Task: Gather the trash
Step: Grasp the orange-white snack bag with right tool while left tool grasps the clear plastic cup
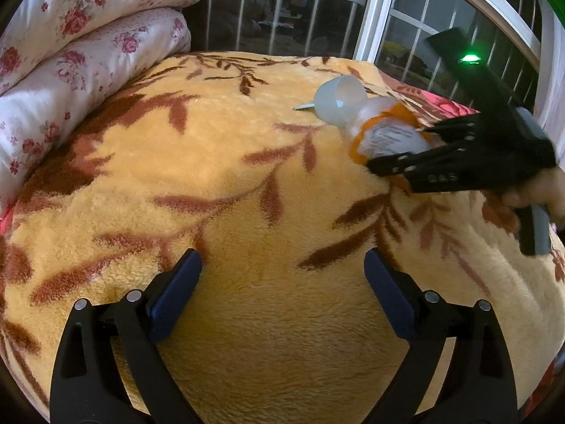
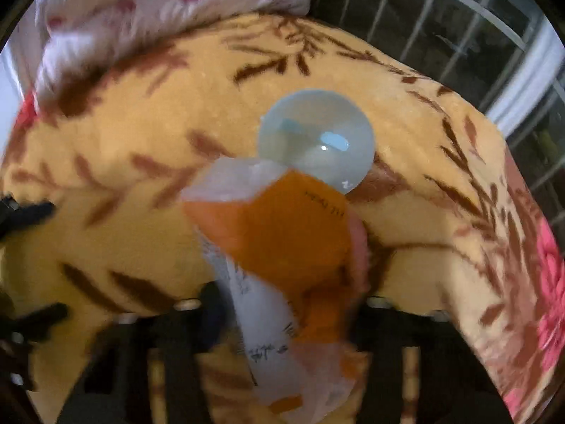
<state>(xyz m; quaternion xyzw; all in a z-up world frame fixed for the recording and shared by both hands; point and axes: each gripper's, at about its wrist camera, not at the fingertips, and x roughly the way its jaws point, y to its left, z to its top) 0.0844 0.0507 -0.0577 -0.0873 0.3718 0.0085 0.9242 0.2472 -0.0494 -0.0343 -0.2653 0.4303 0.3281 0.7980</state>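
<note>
A crumpled orange and white wrapper (image 1: 385,137) (image 2: 282,233) lies on the yellow leaf-patterned blanket (image 1: 229,162). My right gripper (image 1: 399,148) (image 2: 293,296) is shut on it, a black finger on each side. A translucent plastic cup (image 1: 339,100) (image 2: 316,137) lies on its side, touching the wrapper's far end. Behind the cup a pale thin stick (image 1: 303,106) pokes out. My left gripper (image 1: 282,265) hangs open above bare blanket, well short of the trash, nothing between its blue pads. Its fingers (image 2: 31,208) show at the left edge of the right wrist view.
Folded floral quilts (image 1: 88,53) are stacked at the far left of the bed. A barred window (image 1: 317,10) runs behind the bed. A red floral sheet (image 2: 551,282) shows along the right edge. A hand (image 1: 536,190) holds the right gripper's handle.
</note>
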